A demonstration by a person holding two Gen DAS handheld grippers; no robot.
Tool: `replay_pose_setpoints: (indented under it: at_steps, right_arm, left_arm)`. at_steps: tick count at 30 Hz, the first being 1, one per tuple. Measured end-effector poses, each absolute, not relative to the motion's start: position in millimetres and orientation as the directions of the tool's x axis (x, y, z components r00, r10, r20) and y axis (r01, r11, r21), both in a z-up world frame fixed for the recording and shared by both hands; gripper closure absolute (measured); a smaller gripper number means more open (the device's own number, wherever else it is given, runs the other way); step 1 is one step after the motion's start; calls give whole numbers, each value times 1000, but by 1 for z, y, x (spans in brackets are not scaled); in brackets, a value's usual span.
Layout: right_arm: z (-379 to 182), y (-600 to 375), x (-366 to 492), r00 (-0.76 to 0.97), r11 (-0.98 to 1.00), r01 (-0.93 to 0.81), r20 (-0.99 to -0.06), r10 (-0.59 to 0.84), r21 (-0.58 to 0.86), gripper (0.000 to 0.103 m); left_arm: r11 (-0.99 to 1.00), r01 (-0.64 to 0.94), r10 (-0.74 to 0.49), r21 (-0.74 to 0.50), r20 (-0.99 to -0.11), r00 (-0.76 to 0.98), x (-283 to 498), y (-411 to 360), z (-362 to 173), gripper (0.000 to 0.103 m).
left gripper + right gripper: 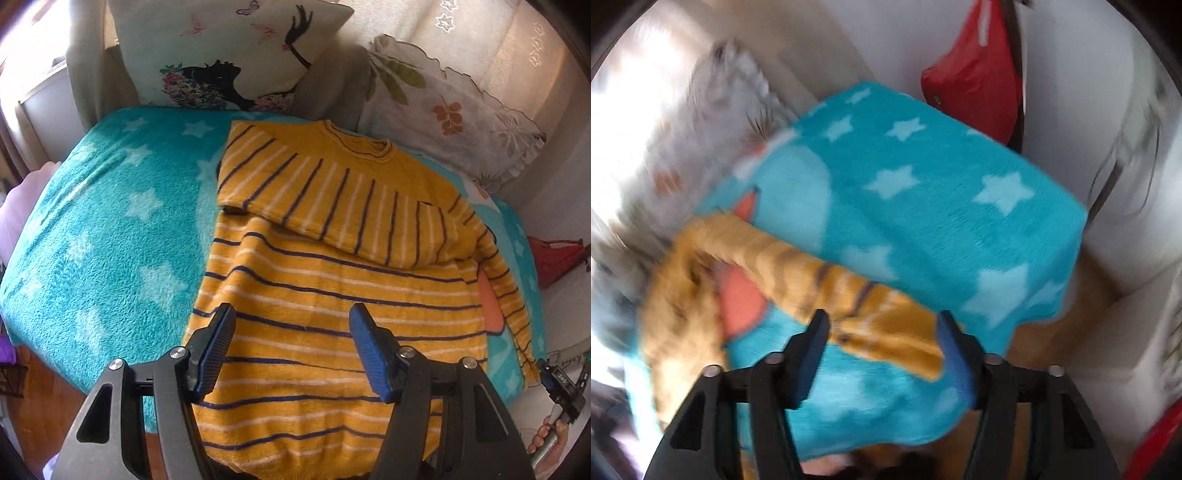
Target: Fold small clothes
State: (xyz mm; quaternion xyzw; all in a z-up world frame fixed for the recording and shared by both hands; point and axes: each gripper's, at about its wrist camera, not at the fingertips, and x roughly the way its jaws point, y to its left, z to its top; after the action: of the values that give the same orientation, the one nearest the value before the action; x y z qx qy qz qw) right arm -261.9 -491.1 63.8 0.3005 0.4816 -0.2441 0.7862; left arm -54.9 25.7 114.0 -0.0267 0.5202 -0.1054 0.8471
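Left wrist view: the left gripper hovers, fingers wide and empty, over the striped yellow sweater lying on the teal star blanket, one sleeve folded across its chest.

Right wrist view: blurred; the right gripper has fingers spread, the sweater's other sleeve lying loose between them.

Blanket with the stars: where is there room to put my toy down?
The blanket is bare between the striped sweater and its left edge, below the girl cushion. The sweater crowds the middle and right.

No legible text, label, brand, number or sign appears in either view; the small marking on the black device at the right edge is unreadable.
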Motion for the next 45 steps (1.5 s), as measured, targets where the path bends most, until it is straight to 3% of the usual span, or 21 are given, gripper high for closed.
replay_pose_setpoints:
  at_steps: [2, 3, 4, 6, 9, 14, 16, 17, 18, 19, 20, 21, 23, 29, 36, 37, 38, 39, 40, 43, 45]
  right_arm:
    - [50, -497, -261, 413, 694, 668, -910, -46, 268, 41]
    - [47, -500, -264, 420, 691, 666, -907, -37, 281, 70]
    - [48, -503, -261, 432, 688, 660, -902, -19, 302, 91]
    - [62, -513, -252, 471, 688, 644, -882, -12, 334, 98]
    - [106, -526, -240, 519, 714, 640, -845, -129, 284, 102]
    - [197, -548, -252, 599, 695, 688, -703, -383, 207, 102]
    - [204, -552, -261, 612, 684, 690, -696, -376, 237, 97]
    - [197, -554, -265, 656, 694, 637, -709, -259, 336, 97]
    - [186, -553, -269, 683, 680, 598, -714, -155, 424, 80]
    - [169, -550, -274, 700, 644, 574, -711, -66, 506, 57]
    - [151, -545, -278, 709, 599, 559, -705, 13, 573, 49]
    - [135, -540, -281, 707, 558, 554, -703, 75, 618, 48]
    - [95, -527, -286, 695, 446, 573, -696, 182, 688, 48]
    - [27, -515, -299, 705, 161, 630, -647, 292, 759, 48]
    - [11, -522, -306, 702, 83, 683, -683, 200, 726, 49]
    - [9, -526, -305, 696, 81, 694, -695, 178, 716, 51]
    - [6, -530, -303, 675, 84, 718, -721, 155, 691, 65]
    - [3, -533, -301, 658, 88, 735, -739, 147, 672, 89]
    - [3, -536, -299, 646, 99, 745, -750, 141, 660, 96]
    - [34, -552, -281, 622, 236, 751, -781, 63, 617, 97]
    - [83, -563, -266, 686, 346, 683, -728, -1, 643, 97]
  left_arm:
    - [976, 148, -208, -157, -871, 444, -57, 25, 114, 40]
    - [977, 143, -205, -156, -872, 445, -57, 25, 115, 40]
    - [978, 136, -201, -156, -872, 447, -58, 27, 115, 40]
    - [981, 121, -192, -154, -869, 455, -58, 30, 118, 40]
    - [983, 98, -182, -155, -863, 472, -57, 36, 121, 40]
    - [986, 64, -165, -154, -858, 487, -58, 46, 126, 40]
    - [987, 51, -158, -152, -863, 481, -56, 48, 124, 40]
    - [988, 48, -155, -150, -866, 475, -55, 48, 122, 40]
    - [988, 47, -153, -148, -870, 469, -54, 47, 120, 40]
    - [988, 47, -153, -148, -873, 463, -53, 46, 118, 40]
    - [988, 48, -155, -150, -875, 458, -52, 44, 116, 40]
    - [987, 51, -158, -151, -878, 451, -51, 42, 115, 40]
    - [986, 66, -167, -153, -883, 439, -49, 35, 111, 40]
    - [981, 132, -188, -145, -882, 432, -50, 9, 110, 40]
    - [979, 125, -197, -158, -887, 417, -48, 7, 105, 40]
    - [979, 121, -199, -163, -888, 414, -48, 8, 105, 40]
    - [979, 117, -201, -167, -889, 412, -48, 9, 104, 40]
    - [979, 114, -200, -168, -889, 412, -48, 10, 104, 40]
    - [980, 112, -199, -167, -888, 414, -48, 11, 104, 40]
    - [980, 108, -197, -167, -884, 424, -49, 14, 107, 40]
    - [981, 106, -192, -162, -882, 429, -49, 15, 108, 40]
